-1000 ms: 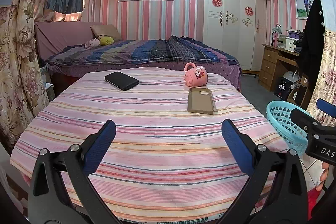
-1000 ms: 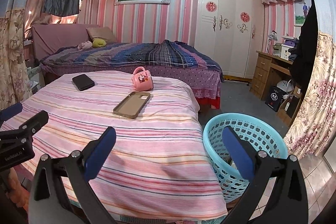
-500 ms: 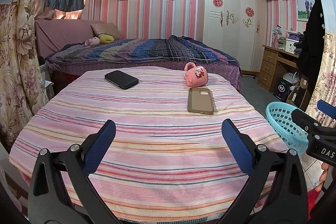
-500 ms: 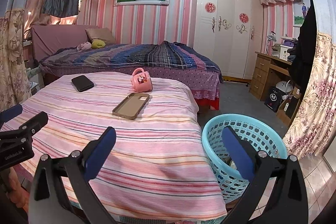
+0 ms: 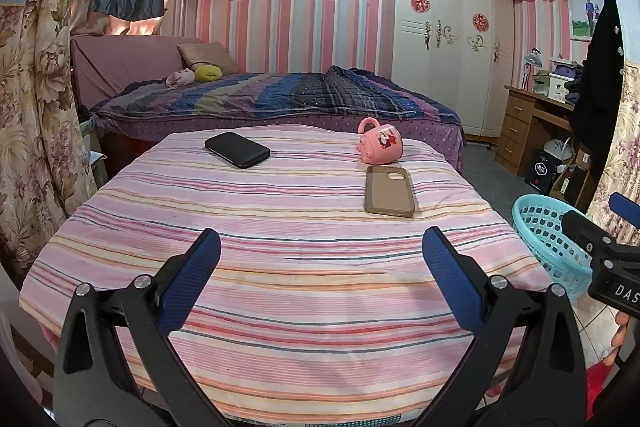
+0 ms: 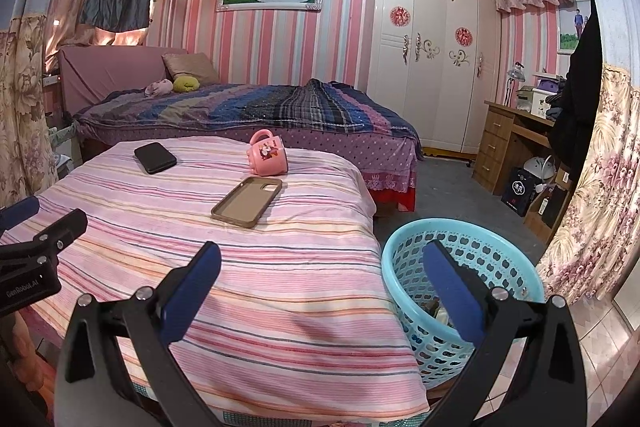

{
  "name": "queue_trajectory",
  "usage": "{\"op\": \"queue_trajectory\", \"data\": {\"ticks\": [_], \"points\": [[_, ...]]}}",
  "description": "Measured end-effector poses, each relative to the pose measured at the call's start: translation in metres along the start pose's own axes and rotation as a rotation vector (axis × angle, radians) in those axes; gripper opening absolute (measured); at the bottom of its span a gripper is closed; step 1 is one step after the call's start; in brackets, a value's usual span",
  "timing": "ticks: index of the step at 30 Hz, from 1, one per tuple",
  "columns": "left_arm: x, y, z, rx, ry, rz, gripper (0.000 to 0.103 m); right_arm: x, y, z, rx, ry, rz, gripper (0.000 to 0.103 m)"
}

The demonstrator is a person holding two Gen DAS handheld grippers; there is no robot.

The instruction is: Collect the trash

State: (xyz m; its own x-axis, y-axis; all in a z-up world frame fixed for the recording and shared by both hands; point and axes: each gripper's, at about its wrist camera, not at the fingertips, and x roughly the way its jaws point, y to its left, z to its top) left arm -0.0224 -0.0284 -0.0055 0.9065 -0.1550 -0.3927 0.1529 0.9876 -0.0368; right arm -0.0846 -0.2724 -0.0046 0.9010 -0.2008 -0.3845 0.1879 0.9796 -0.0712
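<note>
A light blue plastic basket point(image 6: 460, 247) stands on the floor off the right side of the striped-cloth table point(image 6: 280, 267); small bits of trash point(image 6: 438, 311) lie at its bottom. The basket point(image 5: 548, 227) shows at the right edge in the left wrist view. My left gripper point(image 5: 320, 247) hangs open over the table's near edge, holding nothing. My right gripper point(image 6: 320, 259) is open and empty, with its right finger point(image 6: 448, 283) over the basket rim. On the table lie a black phone point(image 5: 237, 149), a pink mug on its side point(image 5: 380, 146) and a brown phone case point(image 5: 389, 191).
A bed point(image 5: 272, 103) with a dark plaid cover stands behind the table. A white wardrobe point(image 5: 448, 35) and a wooden desk point(image 5: 532, 123) line the right wall. Floral curtains point(image 5: 28, 107) hang at the left. A hand point(image 5: 618, 339) shows at the lower right.
Both views have lifted and pulled back a little, so the table and basket sit slightly lower and farther. Both grippers stay open.
</note>
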Motion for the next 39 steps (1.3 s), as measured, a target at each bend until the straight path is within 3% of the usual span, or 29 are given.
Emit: {"op": "queue_trajectory", "data": {"ticks": [39], "points": [[0.0018,0.0006,-0.002,-0.011,0.008,0.008,0.098,0.007,-0.002,-0.0024,-0.004,0.013,-0.008,0.099]]}}
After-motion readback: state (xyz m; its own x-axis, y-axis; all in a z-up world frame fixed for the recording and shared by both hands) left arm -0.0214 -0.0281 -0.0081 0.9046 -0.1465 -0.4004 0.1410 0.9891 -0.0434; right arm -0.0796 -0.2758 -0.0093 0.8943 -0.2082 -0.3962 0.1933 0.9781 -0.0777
